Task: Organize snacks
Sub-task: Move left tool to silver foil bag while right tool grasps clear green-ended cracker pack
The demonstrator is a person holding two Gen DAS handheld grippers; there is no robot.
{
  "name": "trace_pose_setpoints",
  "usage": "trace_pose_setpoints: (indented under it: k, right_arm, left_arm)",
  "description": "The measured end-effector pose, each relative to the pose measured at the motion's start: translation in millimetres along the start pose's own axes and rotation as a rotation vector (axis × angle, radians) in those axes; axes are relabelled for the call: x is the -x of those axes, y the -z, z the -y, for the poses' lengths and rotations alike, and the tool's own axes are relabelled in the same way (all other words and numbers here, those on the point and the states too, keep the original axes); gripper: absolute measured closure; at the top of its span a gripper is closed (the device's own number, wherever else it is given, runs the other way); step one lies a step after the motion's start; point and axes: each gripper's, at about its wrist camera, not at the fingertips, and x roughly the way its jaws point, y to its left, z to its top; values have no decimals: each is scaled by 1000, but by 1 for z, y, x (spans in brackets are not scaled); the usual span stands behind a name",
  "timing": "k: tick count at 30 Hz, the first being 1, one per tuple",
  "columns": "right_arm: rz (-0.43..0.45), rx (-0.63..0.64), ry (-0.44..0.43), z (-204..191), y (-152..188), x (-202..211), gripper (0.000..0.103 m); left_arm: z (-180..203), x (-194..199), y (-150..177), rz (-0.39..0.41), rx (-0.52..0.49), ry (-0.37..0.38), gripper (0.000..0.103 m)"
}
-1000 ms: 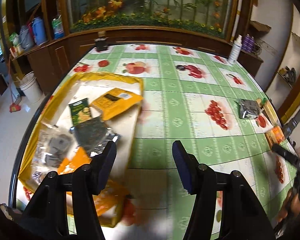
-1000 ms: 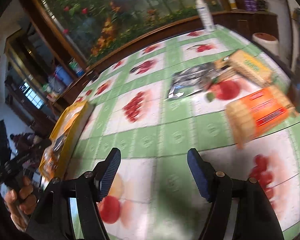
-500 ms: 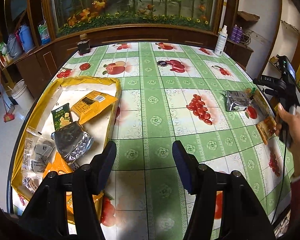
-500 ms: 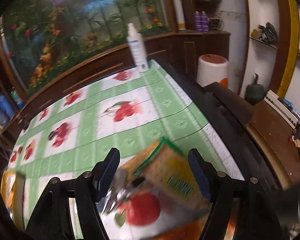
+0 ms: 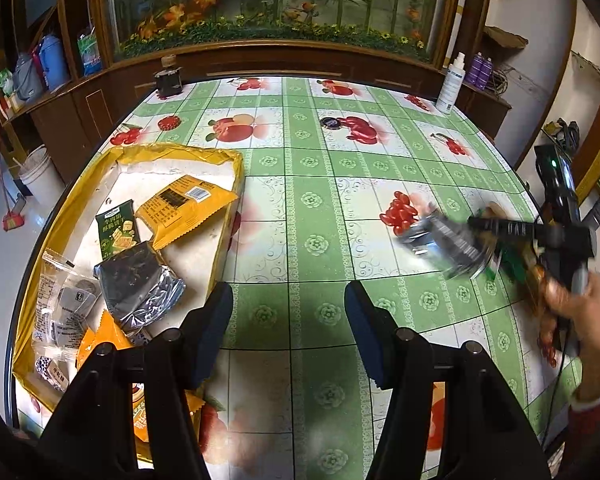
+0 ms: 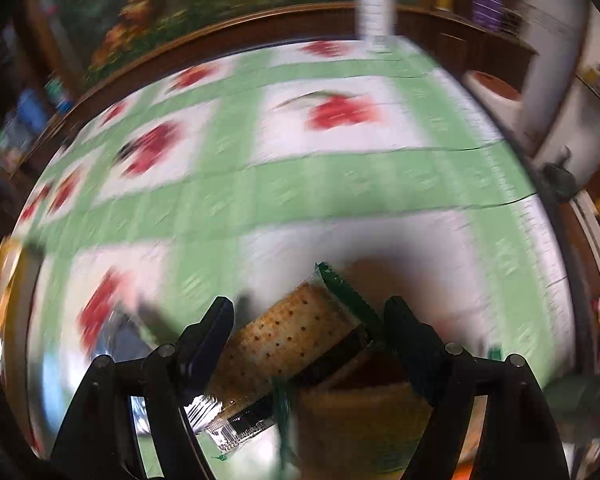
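Note:
In the left wrist view my left gripper (image 5: 288,312) is open and empty above the green fruit-print tablecloth, just right of a yellow tray (image 5: 180,152) that holds several snack packs, among them a yellow pack (image 5: 184,208), a green pack (image 5: 116,232) and a silver foil pack (image 5: 140,288). At the right edge my right gripper (image 5: 496,228) is over a silver foil pack (image 5: 444,240), blurred. In the right wrist view my right gripper (image 6: 310,328) is open, with a cracker pack with green ends (image 6: 296,332) lying between its fingers.
A white spray bottle (image 5: 452,84) stands at the table's far right corner and a dark jar (image 5: 168,80) at the far left corner. A small dark cap (image 5: 327,122) lies far centre. A white bucket (image 5: 40,172) stands on the floor at left.
My right gripper has swung down over the snacks at the table's right edge, so the cracker pack now lies between its fingers. My left gripper has stayed open and almost still.

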Motion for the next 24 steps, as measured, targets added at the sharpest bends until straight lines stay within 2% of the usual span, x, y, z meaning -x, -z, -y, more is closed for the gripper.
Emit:
trace_pose_setpoints:
  k: [3,4,6,12,15,18,21,24]
  right_arm:
    - [-26,137,-175,-45,37,19,24]
    - [-2,157,-187,-53,48,30,24]
    - [68,145,-137,-53,60,52,24]
    - [158,-8,-172,-9,83,101,24]
    - [145,-52,-218,-8,102,110,23]
    - [102,-9,-272,-38,122,103,23]
    - [91,28,-245,-75,130,93,24]
    - [80,35,-194,-99,128,82,24]
  left_arm:
    - [4,1,3,-7,-18,3,46]
    - [6,0,5,-12,-21,6,46]
    - [7,0,6,-21,-18,10,46]
    - [13,-6,5,-28,-26,30,46]
    - [25,-15,0,-44,-124,35,46]
    - [37,-21,-5,-48,-246,33,46]
    - [45,-21,-4,-38,-356,21,46]
    - [49,-24,-1,-60,-439,90,46]
